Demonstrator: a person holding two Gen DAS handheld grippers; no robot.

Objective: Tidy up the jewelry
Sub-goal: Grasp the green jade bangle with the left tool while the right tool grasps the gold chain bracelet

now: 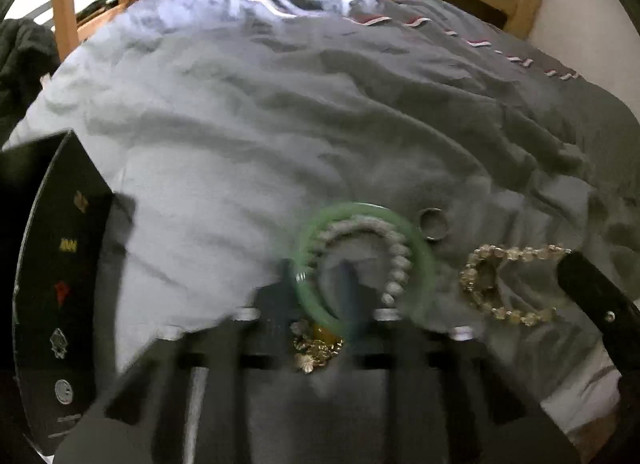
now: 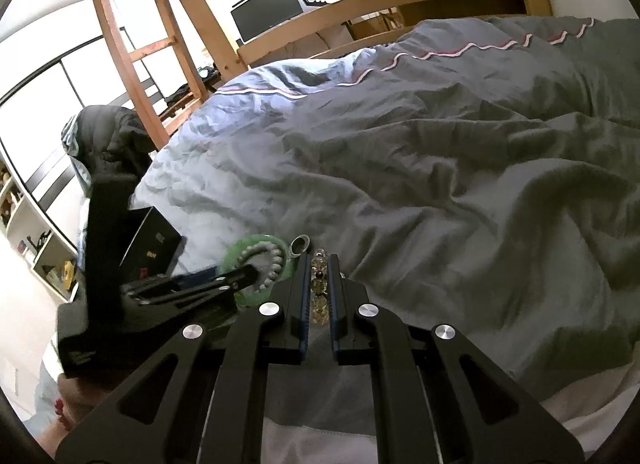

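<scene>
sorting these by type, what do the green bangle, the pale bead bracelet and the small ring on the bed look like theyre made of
Green bangle: looks like jade or glass, since the pale green is smooth and translucent; blur leaves it open.
Pale bead bracelet: matte off-white round beads, maybe stone or pearl-like; not certain.
Small ring: appears to be metal, a plain silvery-grey band with a dull shine.

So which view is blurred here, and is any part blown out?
Left wrist view: motion-smeared, worst on the green bangle and the left gripper. Right wrist view: sharp, but the window at left is blown out white.
</scene>
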